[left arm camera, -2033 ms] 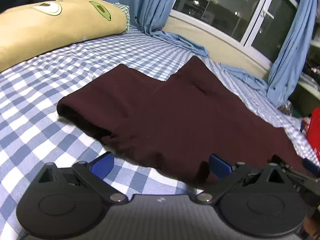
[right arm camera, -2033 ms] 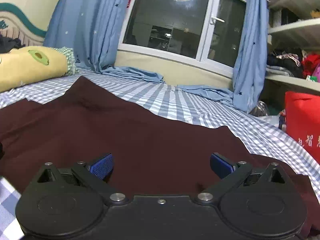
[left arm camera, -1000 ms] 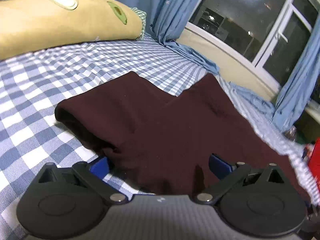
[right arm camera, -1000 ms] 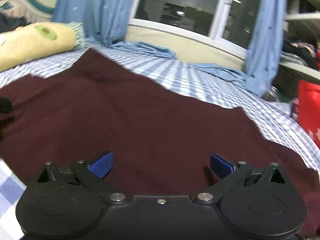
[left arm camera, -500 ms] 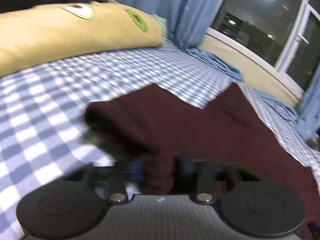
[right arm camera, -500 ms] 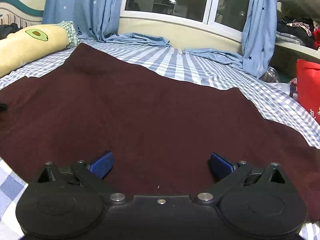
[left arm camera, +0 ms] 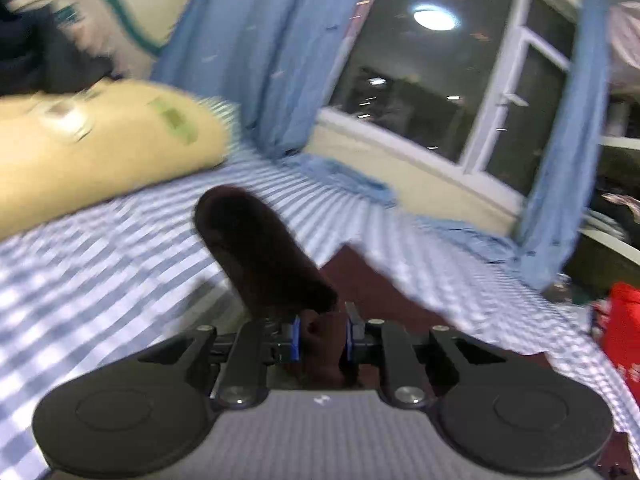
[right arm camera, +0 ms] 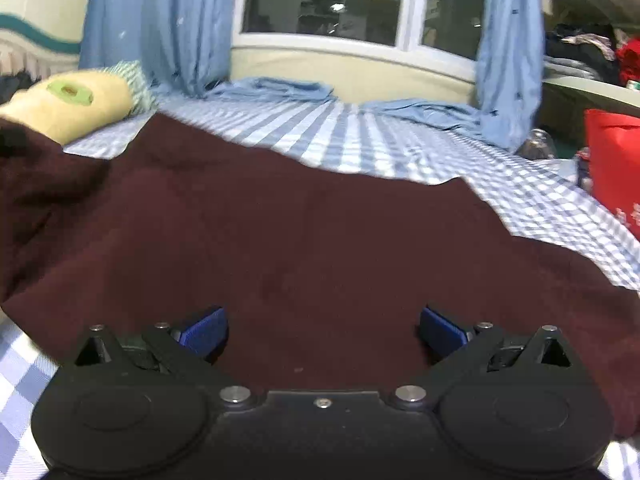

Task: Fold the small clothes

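A dark maroon garment (right arm camera: 312, 236) lies spread on the blue checked bed sheet (right arm camera: 520, 200). In the left wrist view my left gripper (left arm camera: 320, 338) has its blue pads still closing on a bunched edge of that maroon garment (left arm camera: 264, 256), and the sleeve end rises off the sheet (left arm camera: 100, 264) in front of the fingers. My right gripper (right arm camera: 322, 330) is open, low over the near edge of the garment, which spans the gap between its blue fingers (right arm camera: 204, 330). At the left edge of the right wrist view the cloth bulges up.
A yellow avocado-print pillow (left arm camera: 92, 148) lies at the far left of the bed. Blue curtains (right arm camera: 160, 24) hang by a dark window (right arm camera: 328, 0), their hems resting on the bed's far edge. A red bag (right arm camera: 612, 160) stands to the right.
My left gripper went from wide open to closed on the garment's edge and rose, lifting the sleeve off the sheet. The right gripper stayed open and shifted slightly over the cloth.
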Tool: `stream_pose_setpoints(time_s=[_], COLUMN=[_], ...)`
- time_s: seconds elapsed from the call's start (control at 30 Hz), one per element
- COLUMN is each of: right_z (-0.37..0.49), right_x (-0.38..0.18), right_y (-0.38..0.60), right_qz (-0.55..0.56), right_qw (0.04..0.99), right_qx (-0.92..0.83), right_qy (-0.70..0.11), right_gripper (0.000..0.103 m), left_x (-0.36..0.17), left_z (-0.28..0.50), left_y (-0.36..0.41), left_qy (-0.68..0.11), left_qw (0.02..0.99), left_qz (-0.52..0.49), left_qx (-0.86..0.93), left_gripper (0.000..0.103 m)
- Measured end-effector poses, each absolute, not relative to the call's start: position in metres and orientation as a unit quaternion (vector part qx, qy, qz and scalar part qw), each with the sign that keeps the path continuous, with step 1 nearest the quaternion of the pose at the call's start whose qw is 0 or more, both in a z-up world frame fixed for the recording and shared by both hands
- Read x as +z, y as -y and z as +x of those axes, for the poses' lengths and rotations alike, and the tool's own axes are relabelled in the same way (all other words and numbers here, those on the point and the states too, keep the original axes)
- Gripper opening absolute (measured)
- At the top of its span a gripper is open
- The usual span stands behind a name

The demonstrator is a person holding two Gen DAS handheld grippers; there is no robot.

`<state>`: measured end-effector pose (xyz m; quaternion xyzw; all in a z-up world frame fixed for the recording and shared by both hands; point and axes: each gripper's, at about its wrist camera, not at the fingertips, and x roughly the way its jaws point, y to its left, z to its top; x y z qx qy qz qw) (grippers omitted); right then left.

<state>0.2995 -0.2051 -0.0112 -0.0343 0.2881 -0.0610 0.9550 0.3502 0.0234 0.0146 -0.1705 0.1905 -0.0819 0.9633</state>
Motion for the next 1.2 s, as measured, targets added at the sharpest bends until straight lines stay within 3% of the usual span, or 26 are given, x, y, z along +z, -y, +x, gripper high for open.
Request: stream_pose_setpoints(time_s=[0.4, 0.67, 0.83, 0.9, 1.07, 1.17, 1.2], right_z=[0.219, 0.144, 0.124, 0.132, 0.186, 0.225, 0.237], right_x=[0.024, 0.013, 0.013, 0.020, 0.033, 0.029, 0.027], right_y=[0.298, 0.356, 0.397, 0.413, 0.442, 0.443, 0.442], right_qz=[-0.006, -0.011, 0.051, 0.108, 0.249, 0.298, 0.310], right_qw=[0.966, 0.960, 0.965, 0.968, 0.944, 0.924, 0.917], right_qx=[-0.107, -0.173, -0.154, -0.103, 0.049, 0.092, 0.105], right_qy=[-0.235, -0.219, -0.205, -0.200, -0.209, -0.224, -0.230], right_gripper=[0.102, 0.102, 0.102, 0.102, 0.102, 0.102, 0.096], left_x=[0.082, 0.032, -0.007, -0.013, -0.011, -0.004, -0.001], left_z=[0.337, 0.315, 0.301, 0.296, 0.272, 0.258, 0.254], left_y=[0.146, 0.231, 0.238, 0.234, 0.201, 0.195, 0.197], left_qy=[-0.133, -0.210, -0.241, -0.248, -0.225, -0.189, -0.181], left_qw=[0.954, 0.908, 0.900, 0.902, 0.914, 0.927, 0.929], left_qz=[-0.051, 0.024, 0.082, 0.088, 0.075, 0.107, 0.123], left_qx=[-0.264, -0.361, -0.354, -0.342, -0.328, -0.307, -0.298], left_gripper=[0.017, 0.016, 0.018, 0.023, 0.083, 0.087, 0.088])
